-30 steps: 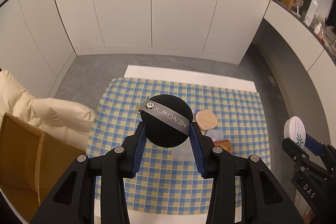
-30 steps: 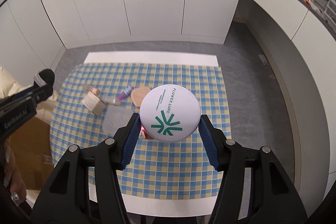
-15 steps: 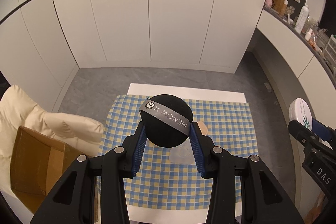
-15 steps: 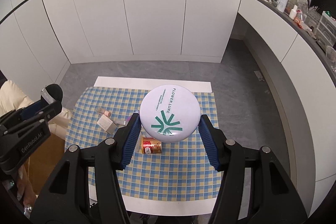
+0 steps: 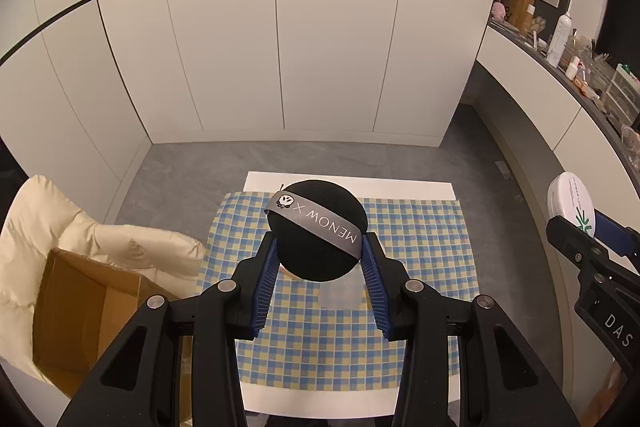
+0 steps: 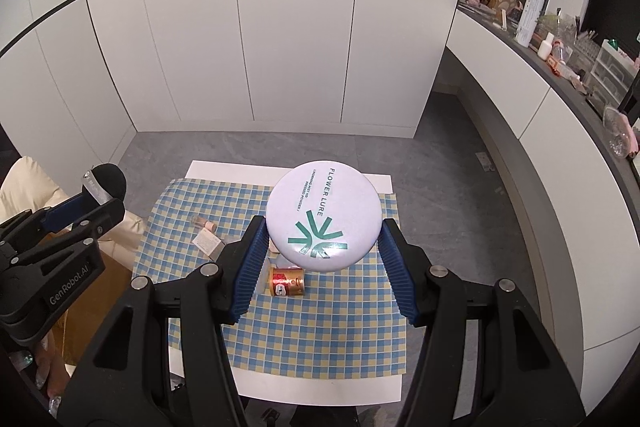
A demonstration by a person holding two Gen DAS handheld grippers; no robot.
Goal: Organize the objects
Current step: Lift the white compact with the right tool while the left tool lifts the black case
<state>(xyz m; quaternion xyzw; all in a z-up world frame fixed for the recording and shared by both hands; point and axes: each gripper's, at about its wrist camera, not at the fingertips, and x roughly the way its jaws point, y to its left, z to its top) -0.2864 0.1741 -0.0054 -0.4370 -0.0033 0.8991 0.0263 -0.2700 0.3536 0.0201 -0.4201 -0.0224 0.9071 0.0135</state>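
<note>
While your left tool [image 5: 318,259] clamps the black puff [image 5: 316,231] and your right tool [image 6: 322,239] grips the white compact [image 6: 323,215], both hang above the checked tabletop [image 6: 320,327]. Beside it, the cardboard box [image 5: 80,307] gapes open, its contents unseen, before white cabinets [image 5: 280,47].

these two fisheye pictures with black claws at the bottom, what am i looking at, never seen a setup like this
There is no robot here: a person holds a two-finger tool in each hand, and a small camera on each looks forward along its fingers.

The left wrist view shows the left tool clamped on a black powder puff with a grey MENOW ribbon. The right wrist view shows the right tool gripping a white Flower Lure pressed powder compact.

Both hang high above a table with a blue and yellow checked cloth. On it lie a red and gold jar on its side, a small white box and a few other small cosmetics.
</note>
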